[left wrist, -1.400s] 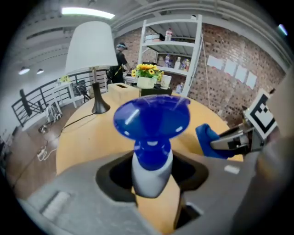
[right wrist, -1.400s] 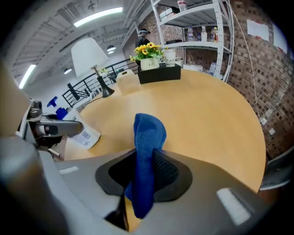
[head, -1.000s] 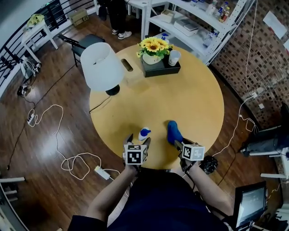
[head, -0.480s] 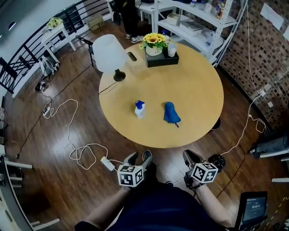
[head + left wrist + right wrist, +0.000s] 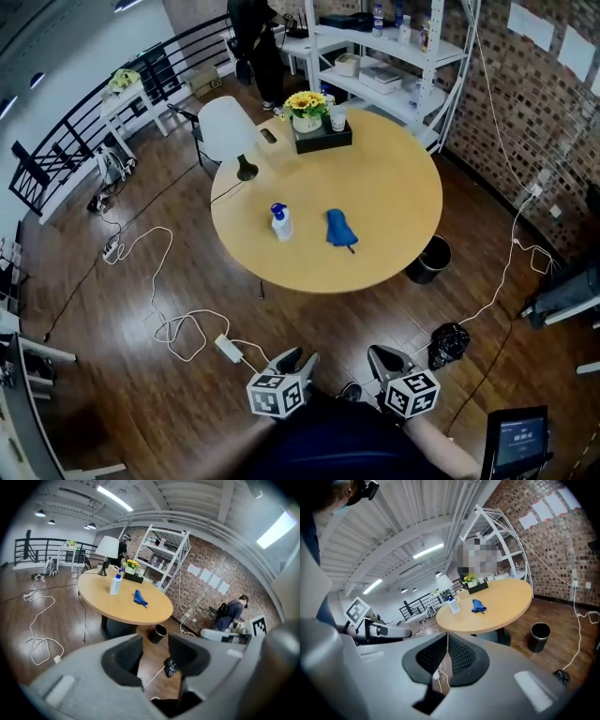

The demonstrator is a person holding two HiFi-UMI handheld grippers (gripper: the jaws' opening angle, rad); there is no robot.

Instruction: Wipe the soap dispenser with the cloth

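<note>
Soap dispenser (image 5: 279,224) beside blue cloth (image 5: 338,228), round wooden table (image 5: 389,192), brick wall (image 5: 553,112)

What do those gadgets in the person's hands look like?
The left gripper and right gripper match: chunky grey bodies, two short jaws lined with black pads, and a white cube printed with black square markers on top. The left one's jaws are closing, nothing between them. The person wears a dark top.
</note>
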